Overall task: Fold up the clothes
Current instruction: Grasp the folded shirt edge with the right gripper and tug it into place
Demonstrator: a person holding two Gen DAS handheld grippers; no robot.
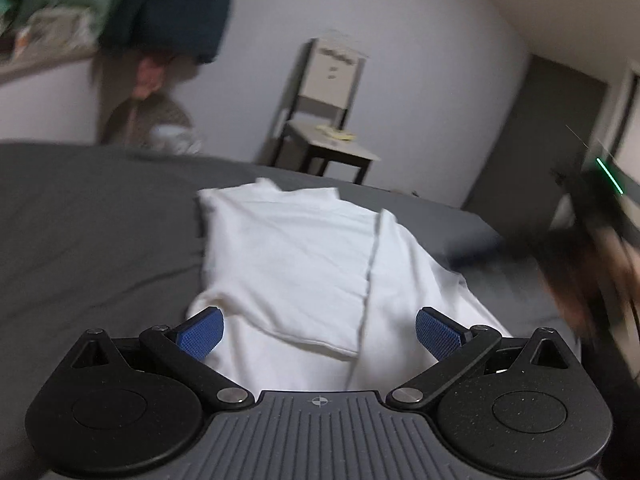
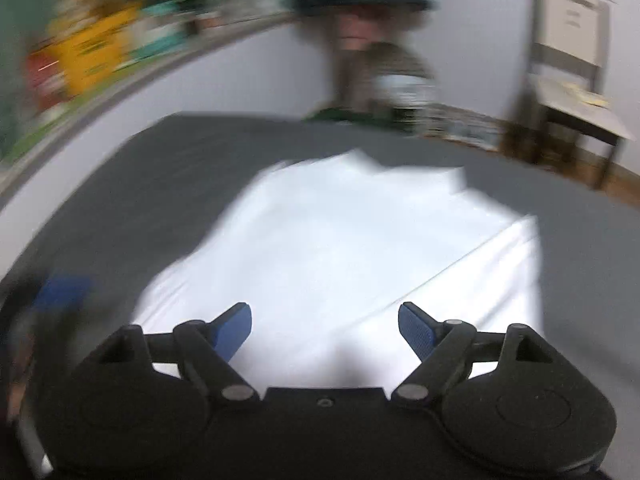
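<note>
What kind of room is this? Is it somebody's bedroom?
Most likely a bedroom. A wide bed with a dark grey sheet fills the view, with a white garment spread on it for folding. Clothes hang on the wall, and a wooden chair stands beyond the bed.
</note>
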